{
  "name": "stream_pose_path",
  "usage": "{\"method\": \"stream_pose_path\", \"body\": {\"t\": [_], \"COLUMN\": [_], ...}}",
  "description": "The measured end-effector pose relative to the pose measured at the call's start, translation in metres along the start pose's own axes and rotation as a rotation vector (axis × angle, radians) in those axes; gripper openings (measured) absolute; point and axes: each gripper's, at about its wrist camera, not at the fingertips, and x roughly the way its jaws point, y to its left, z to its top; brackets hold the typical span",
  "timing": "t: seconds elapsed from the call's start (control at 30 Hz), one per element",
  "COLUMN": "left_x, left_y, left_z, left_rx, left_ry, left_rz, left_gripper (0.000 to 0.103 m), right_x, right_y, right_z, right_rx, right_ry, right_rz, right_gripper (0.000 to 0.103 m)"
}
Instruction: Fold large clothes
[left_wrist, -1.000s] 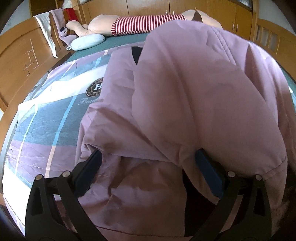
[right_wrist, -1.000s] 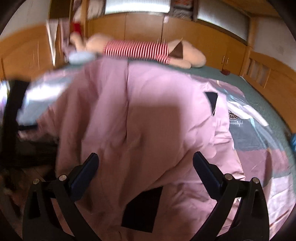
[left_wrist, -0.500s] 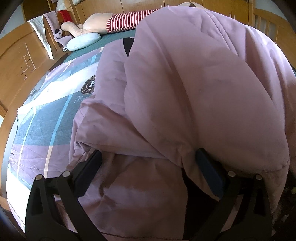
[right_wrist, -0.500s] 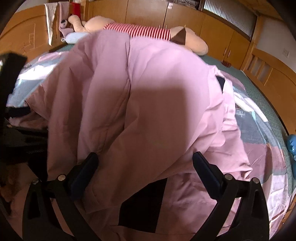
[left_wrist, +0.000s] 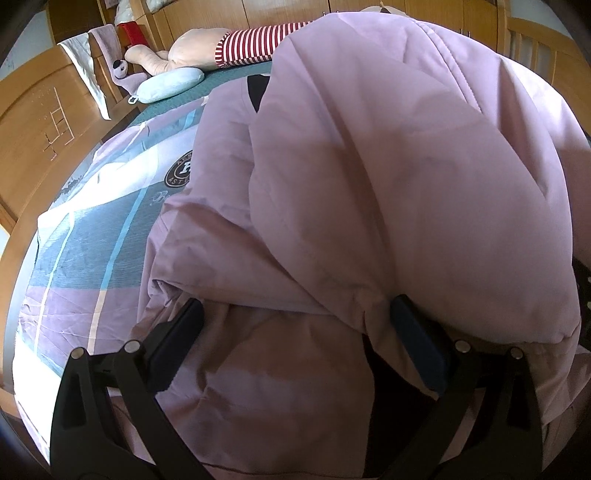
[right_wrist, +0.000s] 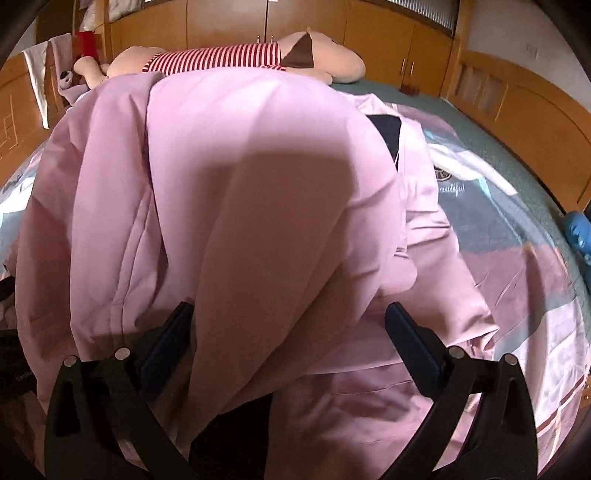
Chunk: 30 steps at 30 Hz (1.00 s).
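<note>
At the near edge of the bed, the left gripper (left_wrist: 295, 325) stands with its jaws spread wide, a bulge of the pink coat (left_wrist: 388, 177) sagging between and over them; nothing is pinched. The right gripper (right_wrist: 288, 321) is likewise spread, a thick fold of the same coat draped down between its fingers without being clamped. My reading is that both tools are set under the heaped fabric to carry or settle a fold, not to grip it.

The coat lies piled on the patterned bedspread (left_wrist: 92, 236), humped high in the middle. Its long axis appears to run away from the cameras toward the headboard side, though which end is the collar cannot be told. A dark lining patch (right_wrist: 384, 129) shows at one edge.

Beyond lie a blue pillow (left_wrist: 170, 83) and a striped plush toy (right_wrist: 229, 55), clear of the coat.
</note>
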Motion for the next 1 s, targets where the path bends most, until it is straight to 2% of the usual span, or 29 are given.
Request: {"method": "stream_pose_path", "body": {"t": [0.57, 0.63, 0.7, 0.77, 0.8, 0.87, 1.0], "left_x": [0.0, 0.0, 0.0, -0.001, -0.001, -0.002, -0.003], "left_y": [0.002, 0.002, 0.002, 0.002, 0.002, 0.001, 0.001], "left_z": [0.0, 0.0, 0.001, 0.001, 0.001, 0.001, 0.003], "left_rx": [0.0, -0.004, -0.006, -0.007, -0.007, -0.006, -0.008], "left_ry": [-0.001, 0.001, 0.001, 0.0, 0.0, 0.001, 0.003], "left_rz": [0.001, -0.003, -0.004, -0.005, -0.005, -0.002, -0.002], "left_gripper": [0.101, 0.101, 0.101, 0.101, 0.101, 0.101, 0.101], "right_x": [-0.004, -0.024, -0.042, -0.034, -0.017, 0.0, -0.001], "right_y": [-0.002, -0.01, -0.016, -0.014, -0.01, -0.007, -0.006], "right_z": [-0.003, 0.001, 0.002, 0.004, 0.002, -0.004, -0.007], "right_rx": [0.009, 0.041, 0.067, 0.056, 0.03, 0.021, 0.033], "right_ry": [-0.024, -0.149, -0.248, -0.213, -0.136, -0.063, -0.056], "right_rz": [0.01, 0.013, -0.033, -0.085, -0.105, -0.053, -0.038], "right_gripper": [0.102, 0.102, 0.102, 0.102, 0.102, 0.102, 0.102]}}
